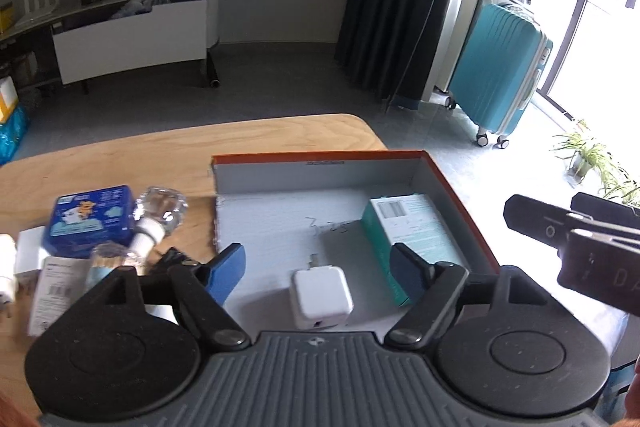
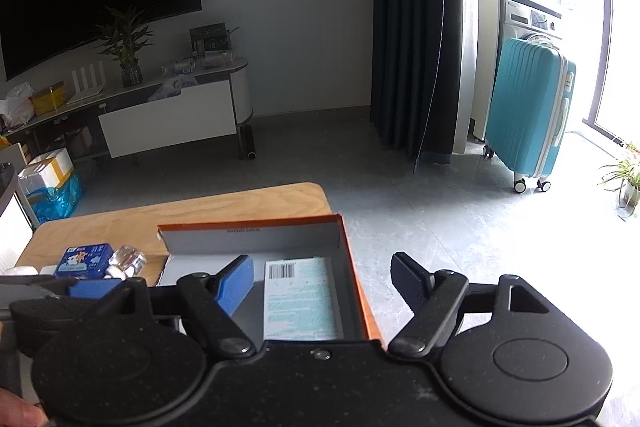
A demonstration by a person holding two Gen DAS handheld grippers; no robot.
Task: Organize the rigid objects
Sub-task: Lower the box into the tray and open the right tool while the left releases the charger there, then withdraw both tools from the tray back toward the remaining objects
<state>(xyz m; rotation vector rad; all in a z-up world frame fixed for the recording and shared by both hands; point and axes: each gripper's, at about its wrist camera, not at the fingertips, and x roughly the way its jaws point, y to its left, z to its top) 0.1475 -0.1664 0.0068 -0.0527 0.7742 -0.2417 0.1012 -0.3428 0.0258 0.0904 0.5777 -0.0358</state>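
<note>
1. My left tongs [image 1: 318, 269] are spread wide with nothing between the blue pads, hovering over the orange-rimmed box [image 1: 460, 195] on the wooden table [image 1: 160, 151].
2. The white charger [image 1: 322, 297] lies on the box's pale floor, in the gap between my left fingers, toward 6 o'clock from their midpoint and touching neither pad.
3. The teal carton [image 1: 412, 231] lies flat along the box's right wall, at about 2 o'clock from my left tongs; my right-hand pad overlaps its near end in the left view (whether it touches, I cannot tell).
4. Outside the box, at 9 o'clock of my left tongs, a cluster sits on the table: the blue tin [image 1: 92, 219], the clear glass bottle [image 1: 160, 215] tipped on its side just beside the tin, and a white barcoded box [image 1: 52, 295] nearer me.
5. My right tongs [image 2: 324, 281] also stand open and empty, held over the box's near right corner; the left pad is above the box interior, the right one beyond the orange rim, over the floor.
6. From the right view the teal carton lies between my fingers, at 7 o'clock of their midpoint, barcode face up.
7. My right tool's dark body shows at the left view's 3 o'clock edge.
</note>
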